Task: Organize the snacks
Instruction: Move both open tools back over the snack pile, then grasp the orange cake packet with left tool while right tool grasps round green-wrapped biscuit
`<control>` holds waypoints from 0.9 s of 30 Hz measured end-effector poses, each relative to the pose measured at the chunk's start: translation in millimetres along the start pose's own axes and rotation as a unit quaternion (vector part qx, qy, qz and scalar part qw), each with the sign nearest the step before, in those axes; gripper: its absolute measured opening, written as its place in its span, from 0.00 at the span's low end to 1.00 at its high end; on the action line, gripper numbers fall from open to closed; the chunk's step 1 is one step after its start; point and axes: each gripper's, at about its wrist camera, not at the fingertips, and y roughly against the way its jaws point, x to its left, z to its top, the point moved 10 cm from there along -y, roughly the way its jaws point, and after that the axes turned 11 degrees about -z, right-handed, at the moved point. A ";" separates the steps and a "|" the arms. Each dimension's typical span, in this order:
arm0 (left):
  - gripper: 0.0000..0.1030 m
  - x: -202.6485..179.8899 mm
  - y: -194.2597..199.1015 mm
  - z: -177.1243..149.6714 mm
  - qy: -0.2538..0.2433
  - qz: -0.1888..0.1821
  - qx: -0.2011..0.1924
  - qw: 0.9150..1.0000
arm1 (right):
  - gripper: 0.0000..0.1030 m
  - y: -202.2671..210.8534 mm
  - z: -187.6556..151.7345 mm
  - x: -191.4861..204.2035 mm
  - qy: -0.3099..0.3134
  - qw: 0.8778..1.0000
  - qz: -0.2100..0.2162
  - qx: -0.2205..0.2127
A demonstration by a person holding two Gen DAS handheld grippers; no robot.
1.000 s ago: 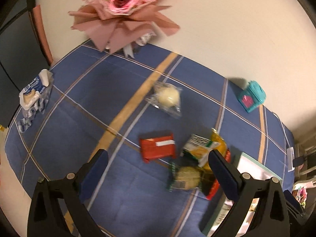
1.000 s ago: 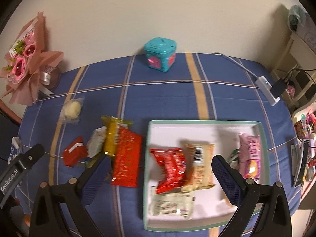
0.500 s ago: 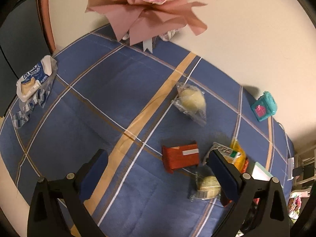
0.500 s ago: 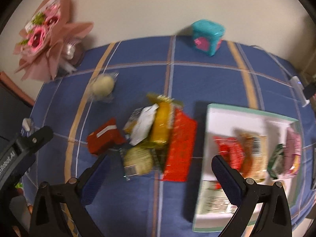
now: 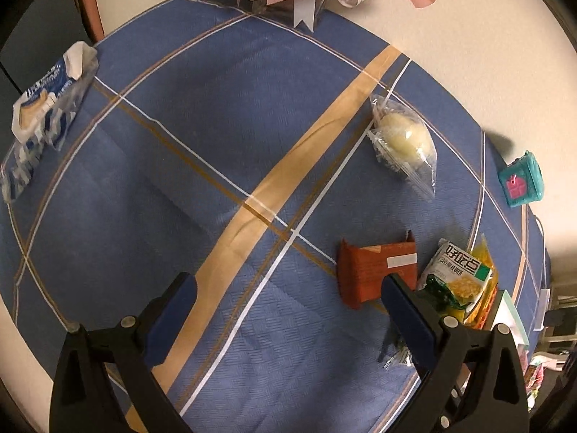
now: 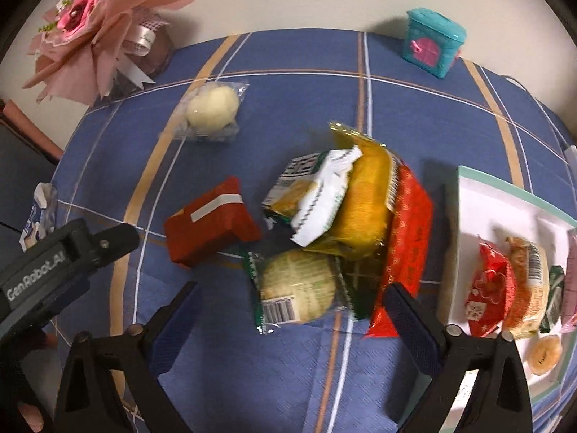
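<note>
A pile of snacks lies mid-table in the right wrist view: a round green-wrapped cake, a white-green packet, a yellow packet, a long red packet and a red box. A clear-wrapped white bun lies apart, farther back. My right gripper is open just above and in front of the green cake. My left gripper is open and empty over the cloth, left of the red box. The white tray at right holds several snacks.
A blue plaid cloth covers the table. A pink bouquet stands at the back left, a teal box at the back. A blue-white bag lies at the left edge. The left gripper body shows in the right wrist view.
Both grippers have moved left and closer to the table. The right one went from over the tray to over the snack pile. Both stay open.
</note>
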 end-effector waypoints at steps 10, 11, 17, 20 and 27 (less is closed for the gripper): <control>0.99 -15.3 -5.3 -0.3 -0.006 -0.028 0.000 1.000 | 0.70 -17.0 -2.4 -1.9 -0.002 1.000 0.000 0.018; 0.99 -18.7 -8.0 -0.6 -0.011 -0.029 0.003 1.000 | 0.69 -18.0 -1.9 -2.8 -0.001 1.000 -0.002 0.019; 0.98 -42.1 -22.7 -4.5 -0.037 -0.038 0.017 0.998 | 0.68 -27.1 -1.9 -4.0 0.003 1.000 -0.006 0.028; 0.98 -53.9 -30.5 -6.5 -0.054 -0.039 0.022 0.998 | 0.68 -33.1 -3.0 -3.8 0.003 0.999 -0.003 0.035; 0.86 -64.6 -47.6 -6.8 -0.072 -0.036 0.037 0.996 | 0.68 -38.8 -0.9 -4.5 0.003 0.999 0.004 0.040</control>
